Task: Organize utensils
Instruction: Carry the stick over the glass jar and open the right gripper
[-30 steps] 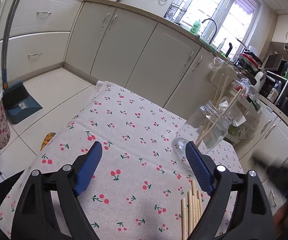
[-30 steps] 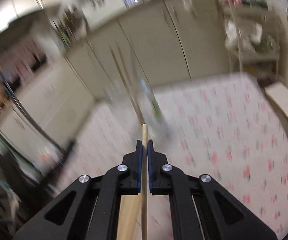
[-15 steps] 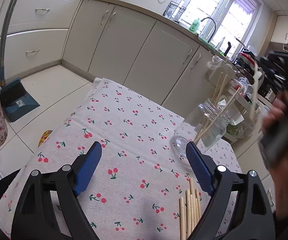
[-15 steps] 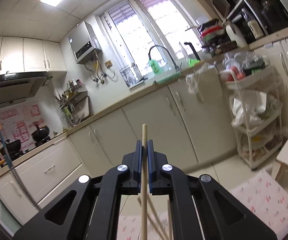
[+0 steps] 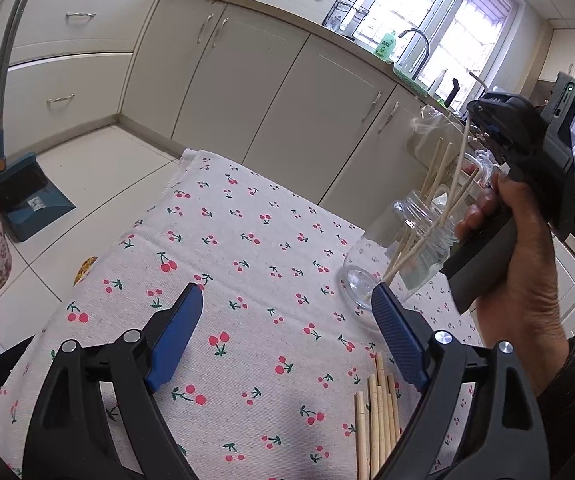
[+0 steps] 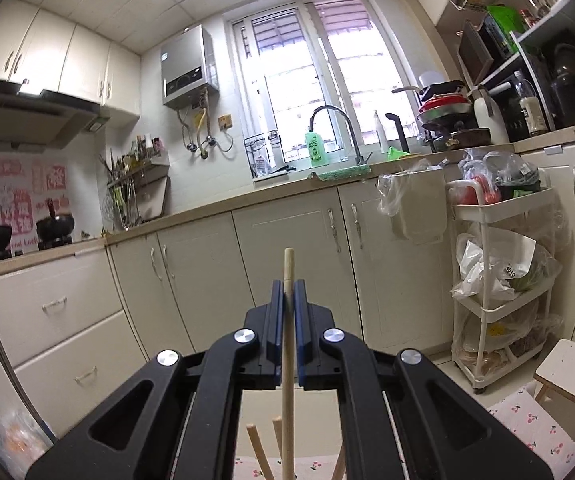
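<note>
A clear glass jar (image 5: pixel 403 252) stands on the cherry-print tablecloth (image 5: pixel 247 248) at the right and holds three wooden chopsticks. My right gripper (image 6: pixel 287 292) is shut on a wooden chopstick (image 6: pixel 288 344) and holds it upright above the jar; it also shows in the left wrist view (image 5: pixel 473 112), with the chopstick (image 5: pixel 458 168) pointing down into the jar's mouth. Other chopstick ends (image 6: pixel 257 452) show below it. My left gripper (image 5: pixel 287 320) is open and empty over the cloth. A bundle of several chopsticks (image 5: pixel 379 420) lies on the cloth near its right finger.
Cream kitchen cabinets (image 5: pixel 287 92) run behind the table. A blue dustpan (image 5: pixel 31 196) stands on the floor at the left. A white trolley (image 6: pixel 503 280) with bags and a small stool (image 6: pixel 571 376) stand at the right.
My right gripper has swung up with the chopstick, from over the cloth to above the jar, and its lower end now points into the jar. My left gripper has stayed open and nearly still.
</note>
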Demonstrator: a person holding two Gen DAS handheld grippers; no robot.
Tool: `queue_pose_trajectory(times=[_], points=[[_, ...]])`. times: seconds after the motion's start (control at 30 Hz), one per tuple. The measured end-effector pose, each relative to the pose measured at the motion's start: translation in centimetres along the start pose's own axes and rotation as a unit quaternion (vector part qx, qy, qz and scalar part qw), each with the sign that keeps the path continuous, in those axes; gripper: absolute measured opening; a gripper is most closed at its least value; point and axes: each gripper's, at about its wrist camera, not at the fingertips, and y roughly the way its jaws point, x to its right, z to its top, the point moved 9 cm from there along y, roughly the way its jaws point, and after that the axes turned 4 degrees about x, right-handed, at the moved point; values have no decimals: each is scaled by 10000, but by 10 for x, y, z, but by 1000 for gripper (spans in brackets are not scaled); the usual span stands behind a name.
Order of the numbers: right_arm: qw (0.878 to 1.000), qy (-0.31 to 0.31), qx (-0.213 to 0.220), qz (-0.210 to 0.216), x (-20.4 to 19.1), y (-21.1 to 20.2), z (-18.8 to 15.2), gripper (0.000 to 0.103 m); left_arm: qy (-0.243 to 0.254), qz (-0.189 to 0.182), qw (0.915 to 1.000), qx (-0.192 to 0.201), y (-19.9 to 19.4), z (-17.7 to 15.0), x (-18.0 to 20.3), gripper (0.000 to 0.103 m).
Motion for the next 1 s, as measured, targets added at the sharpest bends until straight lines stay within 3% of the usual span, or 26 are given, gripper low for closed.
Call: queue_pose_trajectory(times=[0.4, 0.67, 0.7, 0.73, 0.8, 0.9, 1.0], points=[[9975, -536, -281, 353, -18, -31, -33, 6, -49, 34, 10000, -2, 0, -1, -2, 84], [9943, -643, -731, 435, -9, -47, -51, 6, -62, 77, 10000, 5, 1, -1, -2, 85], [9937, -646, -799, 444, -8, -48, -52, 9, -64, 80, 9999, 9, 1, -1, -2, 85], [9928, -647, -899, 453, -6, -51, -55, 24, -67, 82, 9999, 11, 1, -1, -3, 85], [9921, -649, -968, 454, -2, -61, -55, 40, -69, 87, 9999, 12, 1, -1, -3, 85], [9908, -642, -1107, 443, 6, -82, -55, 42, -69, 99, 9999, 13, 1, -1, -3, 85], [9850, -542, -1594, 370, 19, -113, -70, 42, -78, 105, 9999, 19, 1, 0, -3, 85]])
